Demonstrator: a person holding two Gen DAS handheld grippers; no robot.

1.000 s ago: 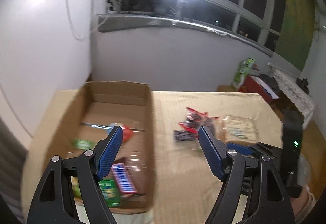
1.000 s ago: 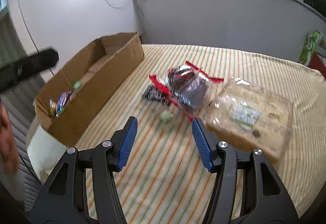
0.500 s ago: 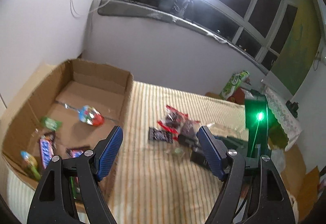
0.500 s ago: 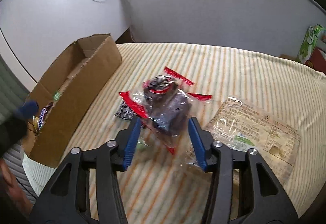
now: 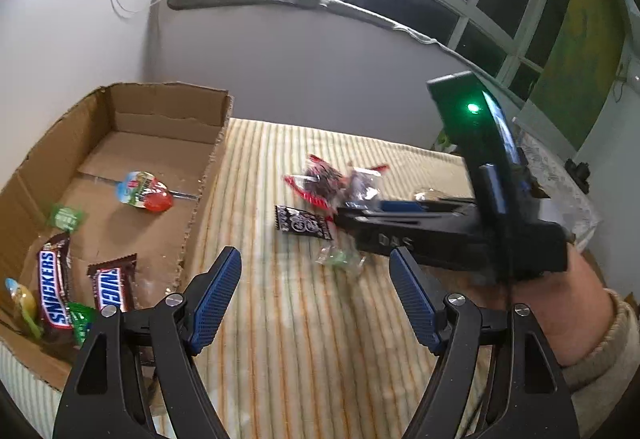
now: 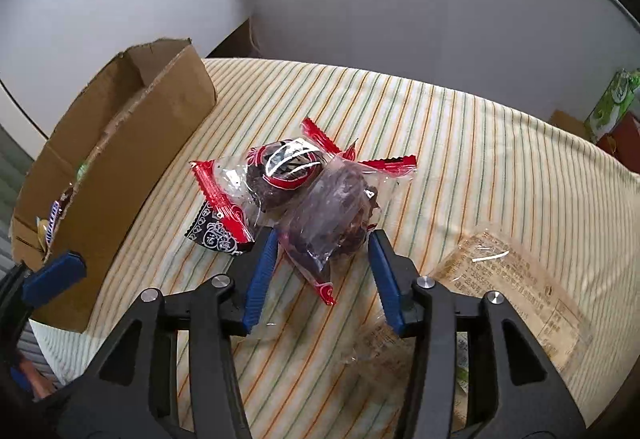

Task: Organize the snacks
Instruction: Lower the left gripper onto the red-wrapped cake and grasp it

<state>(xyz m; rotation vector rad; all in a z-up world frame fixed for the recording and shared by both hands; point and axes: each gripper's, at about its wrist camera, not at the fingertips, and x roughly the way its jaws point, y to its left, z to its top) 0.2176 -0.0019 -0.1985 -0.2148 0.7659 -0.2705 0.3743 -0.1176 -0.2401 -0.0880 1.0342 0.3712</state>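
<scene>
Blue-padded right tongs (image 6: 322, 263) stood open, their jaws either side of the near end of a clear-wrapped dark pastry (image 6: 332, 211), with a gap visible at each pad, so no grip was shown. This pastry lay on the striped cloth of the desk (image 6: 480, 143), toward its middle, touching a second red-trimmed pastry pack (image 6: 280, 171) on its far-left side. A small black patterned packet (image 6: 214, 235) lay just beside the left jaw, partly under the red-trimmed pack. A flat tan cracker pack (image 6: 508, 283) rested toward the right edge of the desk. The left tongs (image 5: 316, 295) were wide open and held nothing, hovering over the cloth near the front edge. A small green candy (image 5: 340, 259) lay ahead of them. The cardboard box (image 5: 208, 167) sat along the left edge, containing two Snickers bars (image 5: 56, 287) and a lollipop (image 5: 144, 191).
</scene>
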